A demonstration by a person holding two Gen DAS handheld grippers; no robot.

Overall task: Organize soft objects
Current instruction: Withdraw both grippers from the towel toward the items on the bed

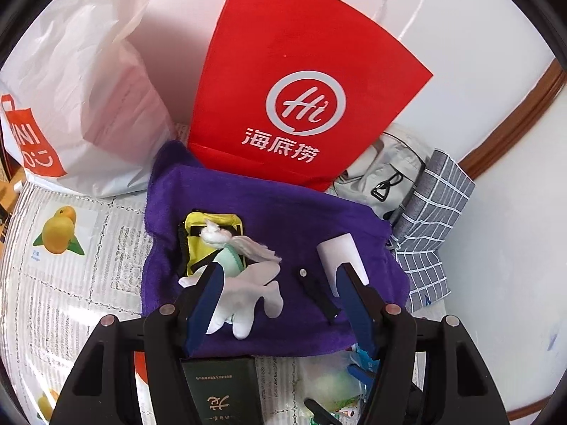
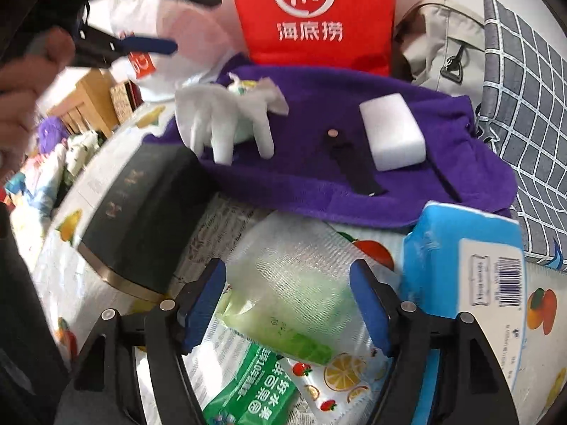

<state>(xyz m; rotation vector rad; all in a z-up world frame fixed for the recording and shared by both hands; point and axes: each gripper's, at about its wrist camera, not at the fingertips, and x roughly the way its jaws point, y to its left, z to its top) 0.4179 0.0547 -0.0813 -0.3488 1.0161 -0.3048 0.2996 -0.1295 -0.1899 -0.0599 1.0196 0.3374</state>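
Purple towel (image 1: 269, 212) on table, white glove (image 1: 248, 294) beside open empty left tongs (image 1: 280, 276), right tongs (image 2: 287, 276) open, empty

Purple towel (image 1: 276, 219): plush, spread flat on the tabletop in front of an upright red bag. 
White glove (image 1: 248, 294): limp, fingers splayed, on the towel's left part, overlapping a crumpled white tissue (image 1: 244, 241) and a mint-green item. 
White sponge block (image 2: 393, 131): rectangular, flat on the towel's right part. 
Black strap (image 2: 351, 163): lying between glove and sponge.
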